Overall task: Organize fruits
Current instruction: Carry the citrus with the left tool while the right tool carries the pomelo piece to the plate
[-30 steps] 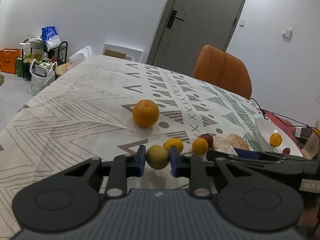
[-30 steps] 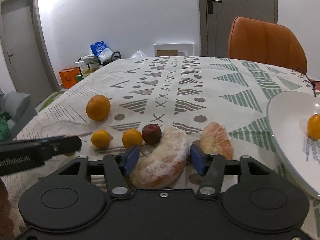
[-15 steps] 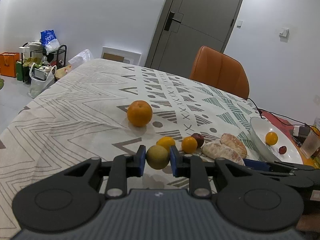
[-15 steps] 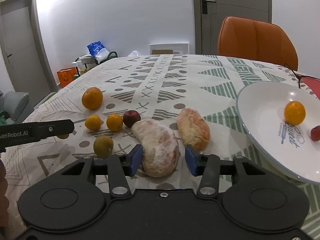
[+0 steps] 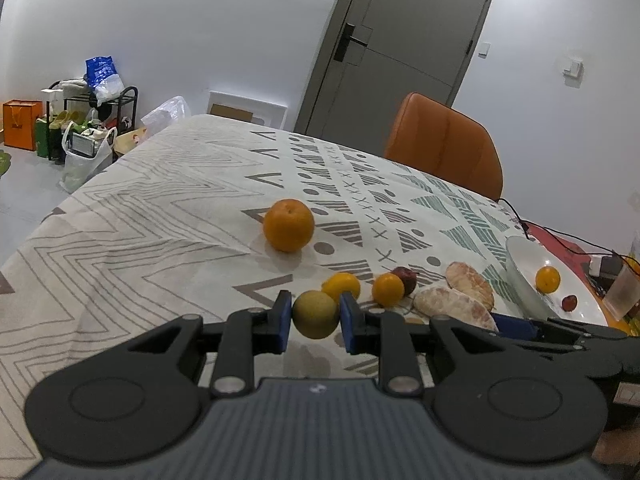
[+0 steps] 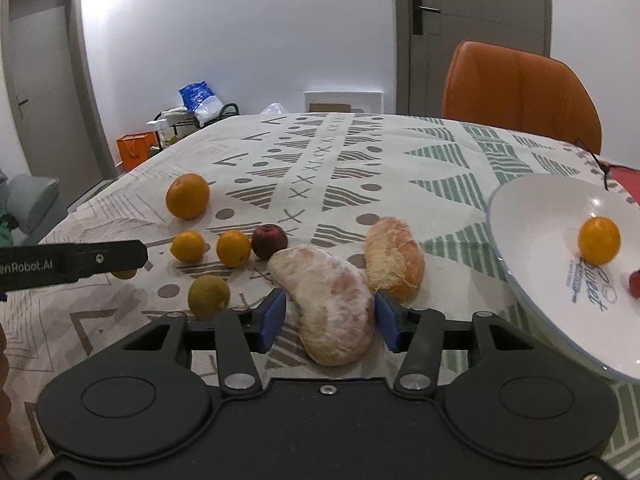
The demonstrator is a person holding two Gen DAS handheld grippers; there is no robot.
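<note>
My left gripper (image 5: 314,318) is shut on a small yellow-green fruit (image 5: 315,314), held just above the patterned tablecloth (image 5: 160,240). A peeled pomelo segment (image 6: 332,304) lies between the jaws of my right gripper (image 6: 328,316), which are opening: the right pad touches it and a gap shows at the left pad. A second segment (image 6: 396,260) lies beside it. On the cloth sit a large orange (image 6: 187,196), two small oranges (image 6: 233,248), a dark red fruit (image 6: 269,241) and another yellow-green fruit (image 6: 209,296). The white plate (image 6: 540,248) at the right holds an orange (image 6: 599,240).
An orange chair (image 6: 520,92) stands at the table's far side. A black cable (image 5: 560,232) and a plastic cup (image 5: 622,292) lie beyond the plate. Bags and a rack (image 5: 80,128) stand on the floor to the left, and a grey door (image 5: 400,48) is behind.
The right gripper drew back and swung toward the plate with the pomelo segment between its jaws; the jaws narrowed, then widened a little. The left gripper kept still with its fruit.
</note>
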